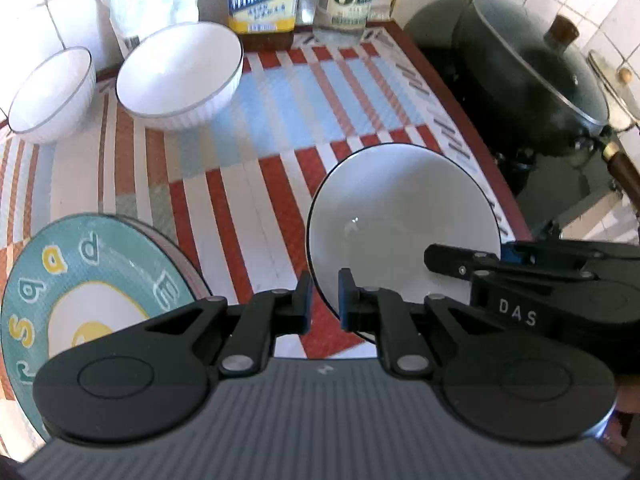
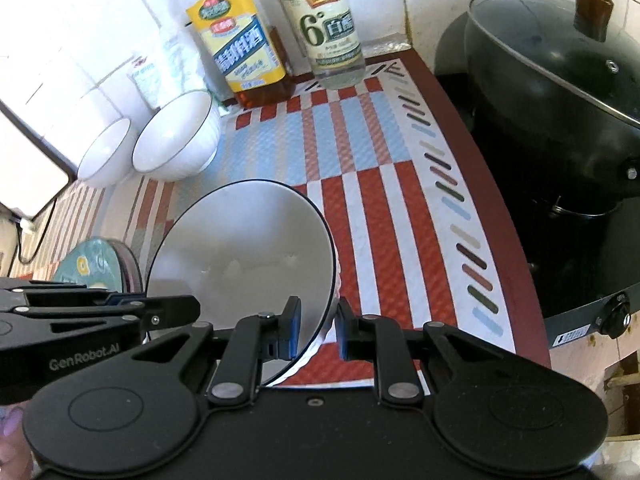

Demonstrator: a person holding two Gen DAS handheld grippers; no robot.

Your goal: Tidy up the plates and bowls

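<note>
I hold the big white bowl with a thin dark rim [image 1: 400, 220] tilted above the striped red, white and blue mat [image 1: 256, 184], one gripper on each side of its rim. My left gripper [image 1: 324, 304] has its blue pads nearly together, pinched on the near rim. My right gripper [image 2: 318, 326] is closed almost as far on the opposite rim edge, though the outer pad looks slightly off the ribbed wall, hard to tell through the fisheye.

Risks: both grips are thin rim pinches on glazed ceramic, so the bowl could pivot or slip out if my hands drift apart or twist unevenly. Swinging left, it could clip the teal round plate with the fried-egg print [image 1: 80, 312], which sits just beside it. Pushing too far back could knock the yellow-labelled oil bottle [image 2: 240, 48] or the clear vinegar bottle [image 2: 324, 28].

Count: three bowls, the held one plus a mid-size white ribbed bowl [image 1: 180, 76] and a smaller white ribbed bowl [image 1: 50, 94] side by side at the back left. One teal plate on top, possibly more stacked under it. Two bottles. One black lidded wok [image 2: 552, 80] on the stove.
</note>
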